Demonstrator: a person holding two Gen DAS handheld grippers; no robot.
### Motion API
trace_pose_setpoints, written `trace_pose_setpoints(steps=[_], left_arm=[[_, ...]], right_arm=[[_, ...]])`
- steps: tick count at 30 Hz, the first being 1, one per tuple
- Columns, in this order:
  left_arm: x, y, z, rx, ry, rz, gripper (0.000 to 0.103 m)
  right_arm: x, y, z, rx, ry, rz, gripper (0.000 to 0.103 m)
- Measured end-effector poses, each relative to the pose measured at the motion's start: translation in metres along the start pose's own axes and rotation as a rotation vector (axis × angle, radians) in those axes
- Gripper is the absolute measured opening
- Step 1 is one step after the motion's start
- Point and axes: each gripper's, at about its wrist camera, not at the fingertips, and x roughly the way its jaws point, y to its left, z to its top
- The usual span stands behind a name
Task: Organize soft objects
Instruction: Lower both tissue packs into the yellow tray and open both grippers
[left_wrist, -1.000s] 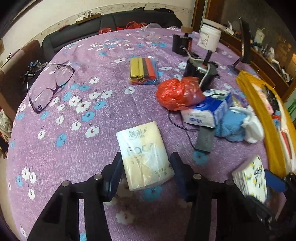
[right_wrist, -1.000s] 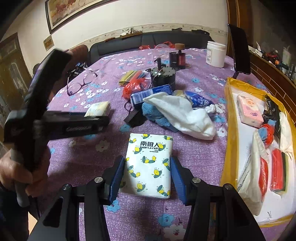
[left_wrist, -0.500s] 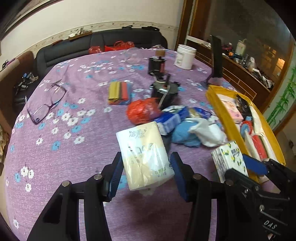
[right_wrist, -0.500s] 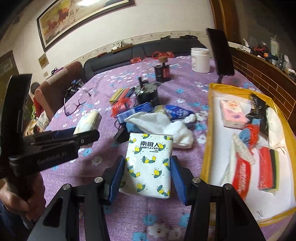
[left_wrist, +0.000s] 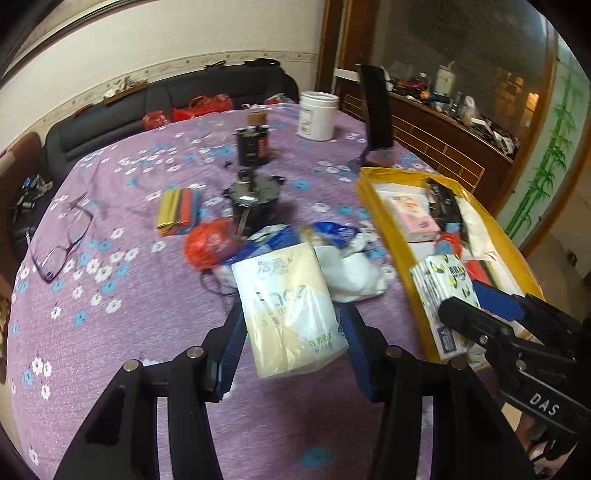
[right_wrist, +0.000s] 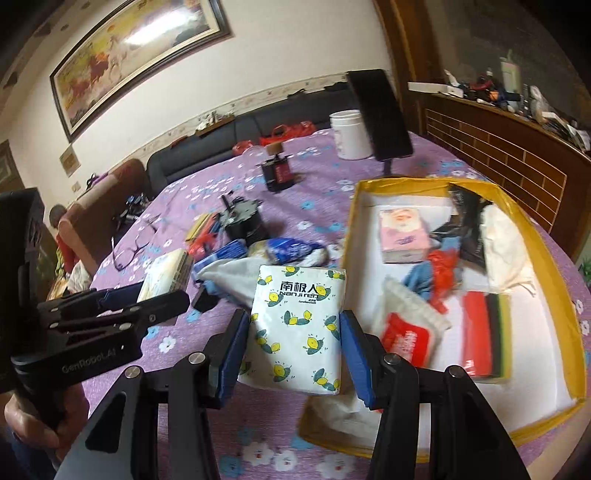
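My left gripper (left_wrist: 290, 338) is shut on a cream tissue pack (left_wrist: 288, 310) and holds it above the purple floral table (left_wrist: 110, 295). My right gripper (right_wrist: 291, 341) is shut on a white tissue pack with a lemon print (right_wrist: 299, 325), held above the near left edge of the yellow box (right_wrist: 546, 258). That pack also shows in the left wrist view (left_wrist: 443, 295), over the box's near corner (left_wrist: 391, 236). The box holds a pink tissue pack (right_wrist: 404, 236), red packs, cloths and a sponge. A white cloth (left_wrist: 351, 269) and blue packs lie on the table beside the box.
On the table lie a red plastic bag (left_wrist: 208, 245), coloured strips (left_wrist: 177, 210), glasses (left_wrist: 61, 243), a black round device (left_wrist: 255, 199), a dark bottle (left_wrist: 255, 146), a white jar (left_wrist: 316, 116) and a black stand (left_wrist: 375, 110). A sofa stands behind.
Both grippers lifted their tissue packs off the table and carried them to the right, toward the yellow box. The right pack now hangs over the box's near edge.
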Motion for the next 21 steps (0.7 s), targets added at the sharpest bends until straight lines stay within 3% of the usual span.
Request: trace_pose_setpoints(steps=[21], left_arm=[[0.040,-0.132,0.003,0.201,0.079,-0.146,0.051]], right_arm=[[-0.034,-0.132,0.003,0.260,-0.076,-0.151,0.054]])
